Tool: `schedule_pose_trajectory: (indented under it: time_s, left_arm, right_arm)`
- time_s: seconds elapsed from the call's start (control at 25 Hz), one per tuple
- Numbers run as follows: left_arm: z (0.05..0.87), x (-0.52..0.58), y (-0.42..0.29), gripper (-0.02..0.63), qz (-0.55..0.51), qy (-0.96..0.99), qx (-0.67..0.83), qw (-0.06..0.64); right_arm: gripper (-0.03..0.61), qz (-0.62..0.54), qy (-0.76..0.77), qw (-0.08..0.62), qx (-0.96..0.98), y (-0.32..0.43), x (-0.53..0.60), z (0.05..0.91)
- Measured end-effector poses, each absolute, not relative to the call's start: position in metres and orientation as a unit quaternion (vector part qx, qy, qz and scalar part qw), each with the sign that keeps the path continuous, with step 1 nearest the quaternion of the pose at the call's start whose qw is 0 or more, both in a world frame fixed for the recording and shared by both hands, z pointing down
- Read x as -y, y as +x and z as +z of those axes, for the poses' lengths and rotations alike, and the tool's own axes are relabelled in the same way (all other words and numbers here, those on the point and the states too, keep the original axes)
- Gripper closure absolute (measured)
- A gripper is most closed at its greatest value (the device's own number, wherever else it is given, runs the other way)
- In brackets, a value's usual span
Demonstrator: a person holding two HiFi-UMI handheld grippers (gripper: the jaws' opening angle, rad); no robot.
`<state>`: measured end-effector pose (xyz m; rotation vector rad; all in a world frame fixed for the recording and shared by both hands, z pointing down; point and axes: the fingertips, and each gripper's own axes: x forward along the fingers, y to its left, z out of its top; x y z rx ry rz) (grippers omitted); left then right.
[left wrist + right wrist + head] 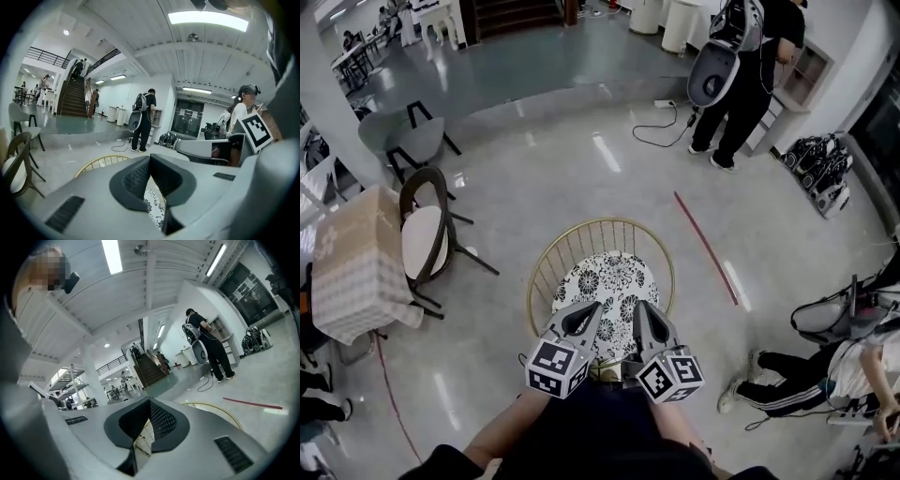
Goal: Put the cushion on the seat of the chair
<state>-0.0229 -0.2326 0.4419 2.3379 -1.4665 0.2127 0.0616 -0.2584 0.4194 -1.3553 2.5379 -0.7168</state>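
A round gold wire chair [600,223] stands on the floor right in front of me. The white cushion with a black flower print [605,281] lies in its seat. My left gripper [592,307] and right gripper [643,307] hover side by side over the cushion's near edge, both shut with nothing between the fingers. In the left gripper view, the left gripper [150,157] has its jaws together; a strip of the cushion [154,206] shows below them and the chair rim [101,161] lies beyond. The right gripper [150,401] is likewise shut, with the gold rim [220,408] ahead.
A dark chair with a white seat [427,234] and a cloth-covered table [356,262] stand at the left, a grey chair [403,136] farther back. A person stands at the back right [750,75]; another sits at the right [806,375]. A red strip [705,246] lies on the floor.
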Motion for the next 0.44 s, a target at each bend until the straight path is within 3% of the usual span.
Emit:
schedule_pose_trajectory:
  time_s: [0.44]
  left_arm:
    - [0.458,0.224,-0.044,0.592,0.099,0.810,0.543,0.198]
  right_arm:
    - [0.557,-0.258,-0.446,0.074,-0.854,0.049,0.254,0.431]
